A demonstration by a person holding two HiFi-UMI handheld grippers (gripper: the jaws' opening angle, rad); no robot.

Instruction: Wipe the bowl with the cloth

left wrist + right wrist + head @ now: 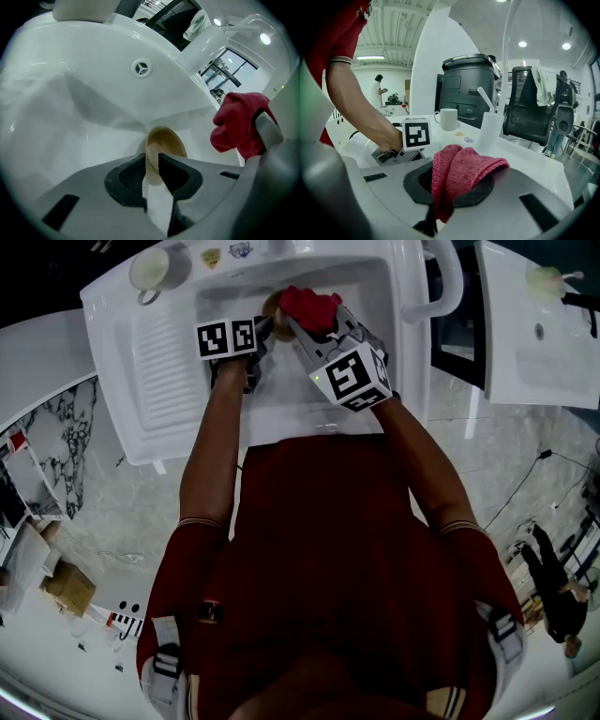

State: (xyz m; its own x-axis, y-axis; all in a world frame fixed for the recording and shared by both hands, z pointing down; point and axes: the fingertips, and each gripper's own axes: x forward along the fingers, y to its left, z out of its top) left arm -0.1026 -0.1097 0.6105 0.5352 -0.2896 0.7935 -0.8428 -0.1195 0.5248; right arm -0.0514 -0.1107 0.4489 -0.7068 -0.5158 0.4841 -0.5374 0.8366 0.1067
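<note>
A tan bowl hangs on edge low in the white sink basin. My left gripper is shut on its rim, which stands between the two dark pads. In the head view the bowl peeks out beyond the left gripper. My right gripper is shut on a bunched red cloth. The cloth hangs just right of the bowl, above the basin, a little apart from it. From the left gripper view the cloth shows at the right, higher than the bowl.
The sink unit has a ribbed drainboard at the left and a white mug on its back corner. An overflow hole sits in the basin's far wall. A white faucet arm curves at the right. A black appliance stands behind.
</note>
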